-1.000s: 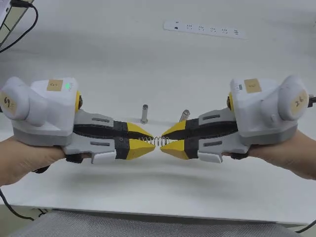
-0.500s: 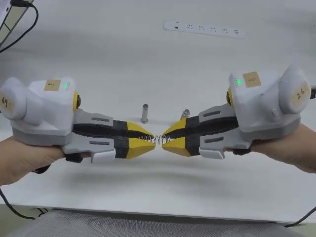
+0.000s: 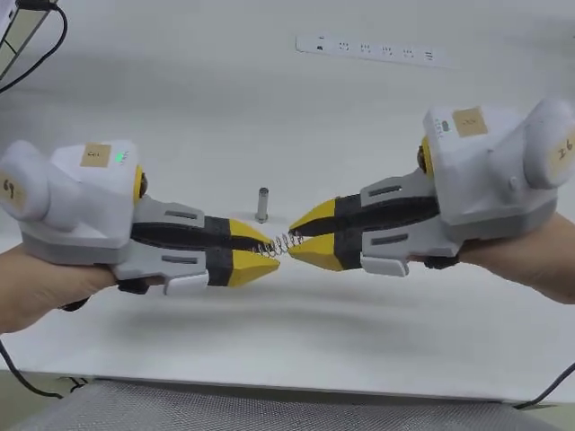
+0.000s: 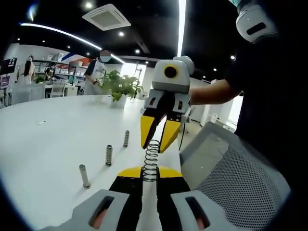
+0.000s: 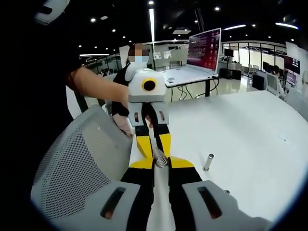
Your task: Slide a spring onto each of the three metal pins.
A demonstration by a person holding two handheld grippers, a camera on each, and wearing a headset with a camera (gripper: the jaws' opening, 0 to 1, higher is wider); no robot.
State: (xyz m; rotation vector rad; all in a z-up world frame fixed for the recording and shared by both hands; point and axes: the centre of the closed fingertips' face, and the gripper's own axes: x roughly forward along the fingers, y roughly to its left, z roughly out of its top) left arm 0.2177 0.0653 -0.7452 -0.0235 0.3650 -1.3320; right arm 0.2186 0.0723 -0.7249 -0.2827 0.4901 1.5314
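my left tongs point(image 3: 272, 254) clamped on one end of the spring point(image 3: 281, 243), my right tongs point(image 3: 290, 241) pinching the other, both above the table point(image 3: 269, 117), bare pin point(image 3: 262, 205) just beyond the tips, two sprung pins point(image 4: 109, 155) in line past it

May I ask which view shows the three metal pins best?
Left gripper view: all three stand in a row, one bare pin, two pins carrying springs. Head and right gripper views each catch one pin.
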